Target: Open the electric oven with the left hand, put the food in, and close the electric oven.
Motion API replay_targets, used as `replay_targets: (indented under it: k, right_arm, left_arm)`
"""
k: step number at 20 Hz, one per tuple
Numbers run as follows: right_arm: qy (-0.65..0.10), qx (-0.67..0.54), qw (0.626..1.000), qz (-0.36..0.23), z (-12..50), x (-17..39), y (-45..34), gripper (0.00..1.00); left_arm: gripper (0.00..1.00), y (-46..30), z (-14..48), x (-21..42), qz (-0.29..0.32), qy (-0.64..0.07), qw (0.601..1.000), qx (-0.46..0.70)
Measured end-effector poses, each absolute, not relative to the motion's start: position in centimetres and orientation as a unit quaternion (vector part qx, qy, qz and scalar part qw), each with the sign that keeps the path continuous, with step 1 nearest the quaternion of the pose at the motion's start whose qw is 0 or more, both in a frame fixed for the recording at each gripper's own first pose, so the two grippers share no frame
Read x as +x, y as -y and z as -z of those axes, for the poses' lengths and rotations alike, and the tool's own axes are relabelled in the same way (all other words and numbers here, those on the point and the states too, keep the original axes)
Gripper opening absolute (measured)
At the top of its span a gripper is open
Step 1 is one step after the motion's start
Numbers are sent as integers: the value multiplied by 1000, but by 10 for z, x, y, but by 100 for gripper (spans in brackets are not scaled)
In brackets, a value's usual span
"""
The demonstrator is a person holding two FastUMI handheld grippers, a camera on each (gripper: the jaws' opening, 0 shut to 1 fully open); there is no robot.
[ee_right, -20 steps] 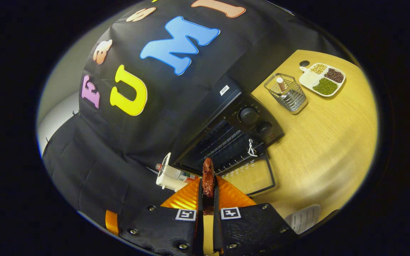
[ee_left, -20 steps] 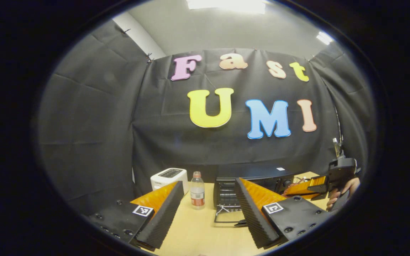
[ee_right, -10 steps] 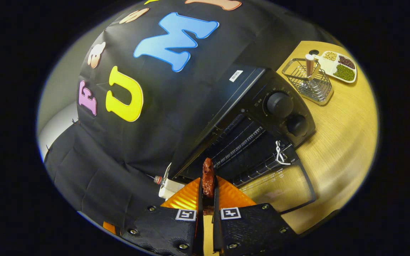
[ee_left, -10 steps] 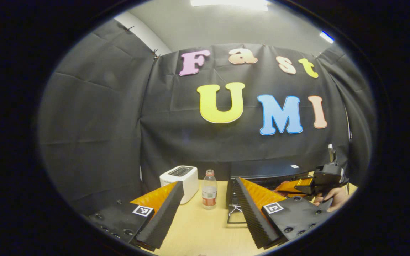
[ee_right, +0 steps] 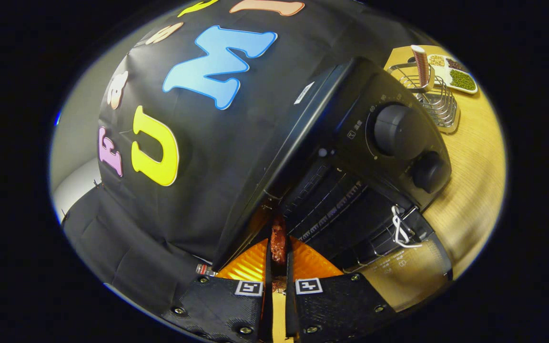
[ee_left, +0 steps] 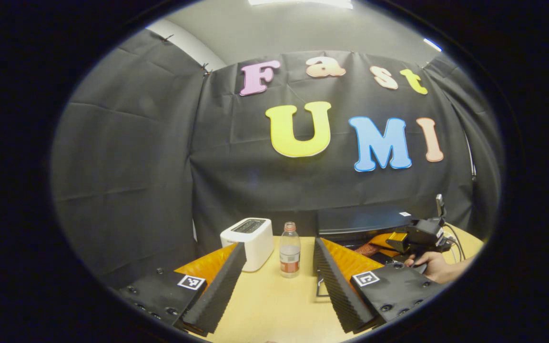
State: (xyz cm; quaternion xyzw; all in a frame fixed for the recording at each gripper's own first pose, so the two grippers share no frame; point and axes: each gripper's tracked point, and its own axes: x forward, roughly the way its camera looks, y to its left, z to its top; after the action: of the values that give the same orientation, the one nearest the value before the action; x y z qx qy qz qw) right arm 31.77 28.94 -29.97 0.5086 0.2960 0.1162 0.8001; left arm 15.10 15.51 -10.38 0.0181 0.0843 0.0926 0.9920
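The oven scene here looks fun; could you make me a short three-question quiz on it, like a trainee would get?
1. True or false: the oven door is closed.
2. What does the right claw hold? A) the bottle B) a reddish-brown piece of food C) the toaster
3. Fill in: the left claw is ____, with nothing between its fingers.

Key:
1. False: the door hangs down open, and the rack shows inside.
2. B: both fingers press on the food, right at the oven's mouth.
3. Open: it hovers over the wooden table, with the bottle and toaster beyond it.
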Motion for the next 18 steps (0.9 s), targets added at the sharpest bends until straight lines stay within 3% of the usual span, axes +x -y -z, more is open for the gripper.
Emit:
replay_targets:
  k: [6,8,9,10,12,13,15,16,18]
  right_arm:
    - [-291,490,815,-103,321,327,-300,11]
    - [-290,469,828,-103,325,327,-301,13]
    - [-297,442,842,-92,334,328,-298,13]
    - [-297,419,853,-87,336,328,-294,25]
    - [-301,391,865,-90,338,327,-294,31]
    - [-299,378,872,-92,337,327,-293,56]
    - [-291,348,888,-78,328,328,-280,77]
    - [-292,333,894,-72,332,328,-277,98]
    - [-281,308,906,-72,325,324,-267,98]
  left_arm:
    - [97,-157,111,158,-90,-92,991,26]
    - [100,-157,110,159,-88,-89,992,29]
    - [97,-157,112,158,-87,-89,992,31]
    - [100,-157,114,159,-87,-91,992,31]
    - [96,-157,115,160,-86,-93,992,25]
    - [100,-158,114,160,-86,-92,992,23]
    - [100,-157,114,160,-84,-91,992,25]
    - [100,-156,115,160,-82,-91,992,28]
    - [100,-151,118,162,-80,-95,992,32]
